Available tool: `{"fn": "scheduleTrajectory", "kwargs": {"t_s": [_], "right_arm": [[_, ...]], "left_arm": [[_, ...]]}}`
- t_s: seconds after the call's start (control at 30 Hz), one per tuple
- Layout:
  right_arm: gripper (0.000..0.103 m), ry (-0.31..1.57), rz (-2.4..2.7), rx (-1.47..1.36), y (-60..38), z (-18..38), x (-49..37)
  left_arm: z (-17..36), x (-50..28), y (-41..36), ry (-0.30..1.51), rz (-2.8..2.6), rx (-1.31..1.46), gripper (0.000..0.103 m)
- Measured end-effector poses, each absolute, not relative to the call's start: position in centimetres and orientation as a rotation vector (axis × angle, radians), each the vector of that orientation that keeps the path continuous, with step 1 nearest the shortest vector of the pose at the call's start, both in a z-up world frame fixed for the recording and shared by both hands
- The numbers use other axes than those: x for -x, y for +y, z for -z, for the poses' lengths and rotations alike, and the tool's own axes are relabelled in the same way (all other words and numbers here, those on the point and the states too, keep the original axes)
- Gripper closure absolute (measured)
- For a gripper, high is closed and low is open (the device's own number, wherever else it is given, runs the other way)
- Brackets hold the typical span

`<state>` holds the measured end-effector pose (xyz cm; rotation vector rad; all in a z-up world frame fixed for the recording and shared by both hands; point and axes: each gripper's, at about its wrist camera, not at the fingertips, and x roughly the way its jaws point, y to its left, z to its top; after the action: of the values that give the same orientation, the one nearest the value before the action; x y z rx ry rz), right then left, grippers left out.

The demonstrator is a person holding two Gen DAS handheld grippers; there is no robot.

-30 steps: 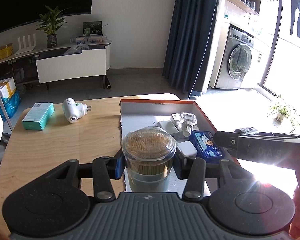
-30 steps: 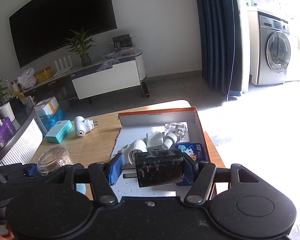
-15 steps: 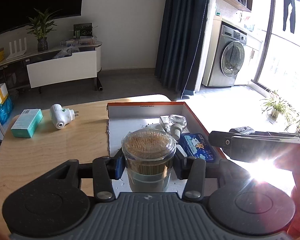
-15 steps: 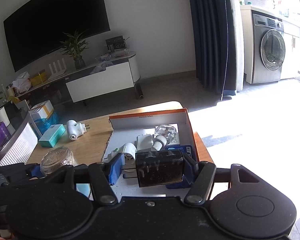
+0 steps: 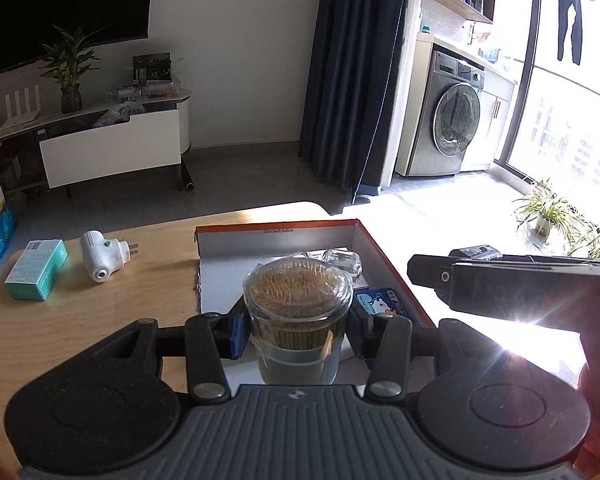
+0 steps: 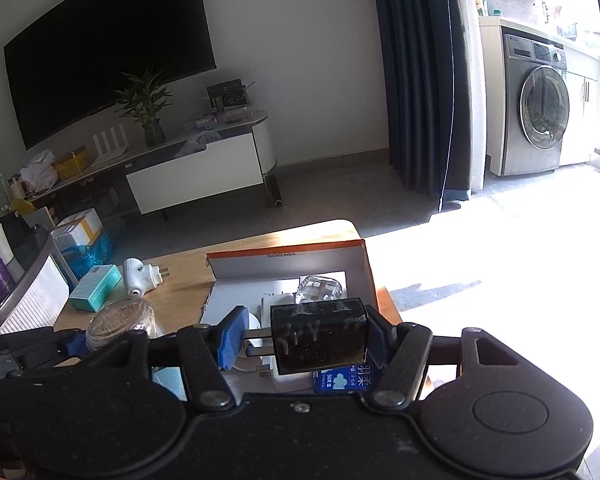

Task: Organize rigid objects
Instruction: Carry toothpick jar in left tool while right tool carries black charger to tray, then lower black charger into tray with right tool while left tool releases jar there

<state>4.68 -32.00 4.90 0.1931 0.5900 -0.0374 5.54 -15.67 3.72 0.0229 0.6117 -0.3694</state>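
Note:
My left gripper (image 5: 298,330) is shut on a clear glass toothpick jar (image 5: 298,312) and holds it above the near part of the orange-rimmed cardboard box (image 5: 374,240). My right gripper (image 6: 302,340) is shut on a black plug adapter (image 6: 318,336) with metal prongs pointing left, held over the same box (image 6: 370,276). The jar also shows in the right wrist view (image 6: 118,322) at the left. The right gripper's side shows in the left wrist view (image 5: 500,284) at the right.
In the box lie a blue packet (image 5: 382,300), a clear plastic piece (image 5: 342,260) and a white adapter (image 6: 288,376). On the wooden table (image 5: 80,312) left of the box sit a white plug device (image 5: 102,256) and a teal carton (image 5: 36,264).
Both grippers have risen and drawn back from the box, each keeping its object. The box and table objects look smaller and farther in both views.

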Motion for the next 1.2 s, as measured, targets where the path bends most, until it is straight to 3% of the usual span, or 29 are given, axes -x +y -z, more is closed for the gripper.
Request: {"fn": "scheduleTrajectory", "kwargs": {"t_s": [1.2], "right_arm": [[0.029, 0.598, 0.020, -0.202, -33.3, -5.0, -10.7]], "left_arm": [[-2.7, -9.4, -17.4, 0.650, 0.388, -0.020, 0.055]]}}
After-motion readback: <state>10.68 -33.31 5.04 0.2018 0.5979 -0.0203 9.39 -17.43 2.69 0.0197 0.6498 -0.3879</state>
